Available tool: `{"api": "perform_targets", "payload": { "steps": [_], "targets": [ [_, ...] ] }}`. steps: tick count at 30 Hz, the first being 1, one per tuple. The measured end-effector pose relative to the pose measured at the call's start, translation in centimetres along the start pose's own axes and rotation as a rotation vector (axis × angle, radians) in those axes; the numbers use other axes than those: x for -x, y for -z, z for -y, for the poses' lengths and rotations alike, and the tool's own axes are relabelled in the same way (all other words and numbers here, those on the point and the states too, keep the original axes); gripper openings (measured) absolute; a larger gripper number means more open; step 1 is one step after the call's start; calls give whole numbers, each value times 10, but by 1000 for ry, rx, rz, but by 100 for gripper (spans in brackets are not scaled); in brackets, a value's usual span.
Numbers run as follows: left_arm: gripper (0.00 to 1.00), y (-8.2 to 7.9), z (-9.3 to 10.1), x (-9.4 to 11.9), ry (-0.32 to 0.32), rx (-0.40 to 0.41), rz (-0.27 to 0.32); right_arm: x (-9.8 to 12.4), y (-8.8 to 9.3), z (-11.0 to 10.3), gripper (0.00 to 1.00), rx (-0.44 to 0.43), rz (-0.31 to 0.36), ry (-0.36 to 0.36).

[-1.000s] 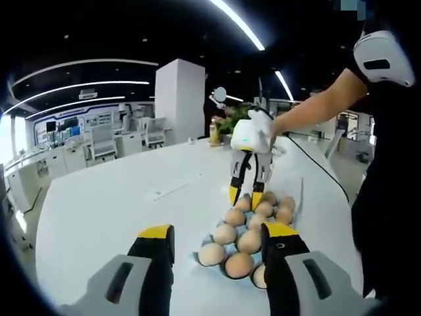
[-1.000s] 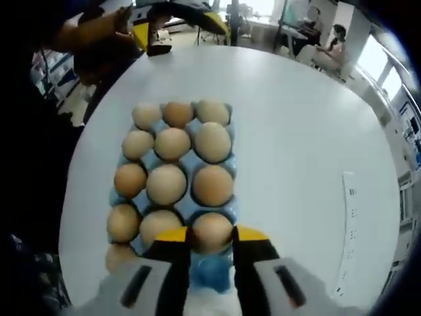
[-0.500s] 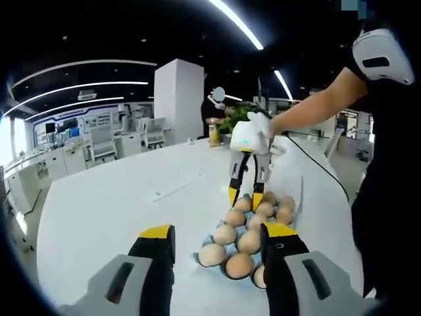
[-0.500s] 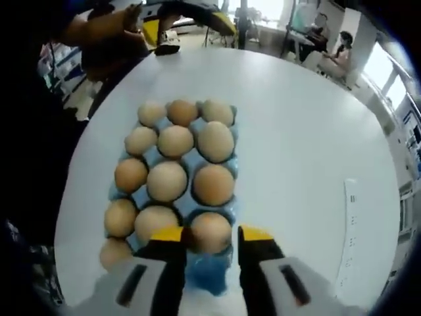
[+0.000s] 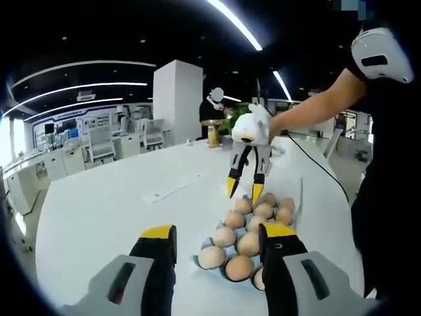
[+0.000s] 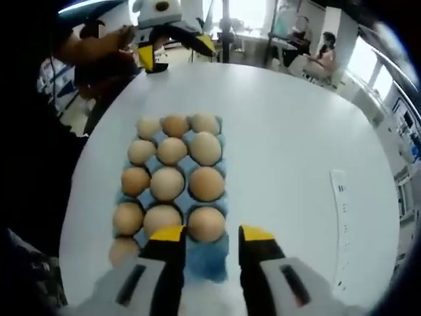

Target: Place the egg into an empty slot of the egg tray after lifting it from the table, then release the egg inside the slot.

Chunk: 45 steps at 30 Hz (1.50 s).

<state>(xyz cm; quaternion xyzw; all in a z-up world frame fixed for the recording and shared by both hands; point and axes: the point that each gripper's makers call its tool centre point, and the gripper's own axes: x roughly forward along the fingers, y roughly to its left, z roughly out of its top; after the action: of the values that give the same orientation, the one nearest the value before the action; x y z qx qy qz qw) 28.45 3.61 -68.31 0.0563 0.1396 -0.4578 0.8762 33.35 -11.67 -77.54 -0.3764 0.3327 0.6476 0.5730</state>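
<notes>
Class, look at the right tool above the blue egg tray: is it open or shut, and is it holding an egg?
Open and empty. The right tool has its yellow-tipped jaws spread, with nothing between them; the brown egg sits in the blue egg tray.

An open-plan office or tech demonstration hall, large and brightly lit. A wide white round table [image 5: 118, 197] fills the foreground. Long curved strip lights [image 5: 79, 85] run across a dark ceiling, and a big white square pillar [image 5: 177, 99] stands behind the table. Rows of desks with white office chairs [image 5: 102, 141] and screens line the far wall (details there are too small to read). A potted green plant [image 5: 230, 118] sits at the table's far edge. In the right gripper view, seated people [image 6: 322, 56] work at desks beside bright windows [image 6: 375, 59].
</notes>
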Motion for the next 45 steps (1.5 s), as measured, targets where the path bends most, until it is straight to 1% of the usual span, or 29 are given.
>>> {"api": "perform_targets", "payload": {
  "steps": [6,11,15,16,17,23,26,32,33,34,36,39,40,43,44,45],
  "targets": [
    [50,1,1,0,4,4,-3,7,12,1,32,-34,1,14],
    [50,2,1,0,1,3,-6,16,28,1,32,-66,-4,36],
    [50,2,1,-2,5,2,-9,23,45,0,31,-93,-16,56],
    [50,2,2,-2,5,2,-8,23,46,0,31,-97,-17,57],
    [50,1,2,-2,7,1,-6,27,53,0,31,-116,-19,64],
    [50,1,3,-4,8,1,-7,42,78,-1,31,-162,-37,90],
    [50,2,3,-4,8,2,-9,48,88,-1,30,-194,-34,108],
    [50,1,4,-5,13,0,-14,59,115,-5,30,-233,-68,128],
    [50,2,5,-5,14,1,-15,61,122,-6,30,-239,-78,133],
    [50,2,5,-5,14,1,-14,62,125,-6,30,-241,-81,136],
    [50,2,4,-4,13,1,-16,71,140,-6,30,-276,-94,152],
    [50,4,4,-4,13,0,-20,77,149,-7,30,-293,-102,168],
    [50,3,4,-5,14,-2,-20,82,158,-8,30,-317,-113,180],
    [50,2,3,-5,8,-5,-16,88,172,-9,30,-339,-129,199],
    [50,2,3,-6,9,-4,-13,90,177,-10,30,-359,-137,206],
    [50,1,4,-6,9,-2,-11,91,178,-10,30,-361,-137,207]
  ]
}}
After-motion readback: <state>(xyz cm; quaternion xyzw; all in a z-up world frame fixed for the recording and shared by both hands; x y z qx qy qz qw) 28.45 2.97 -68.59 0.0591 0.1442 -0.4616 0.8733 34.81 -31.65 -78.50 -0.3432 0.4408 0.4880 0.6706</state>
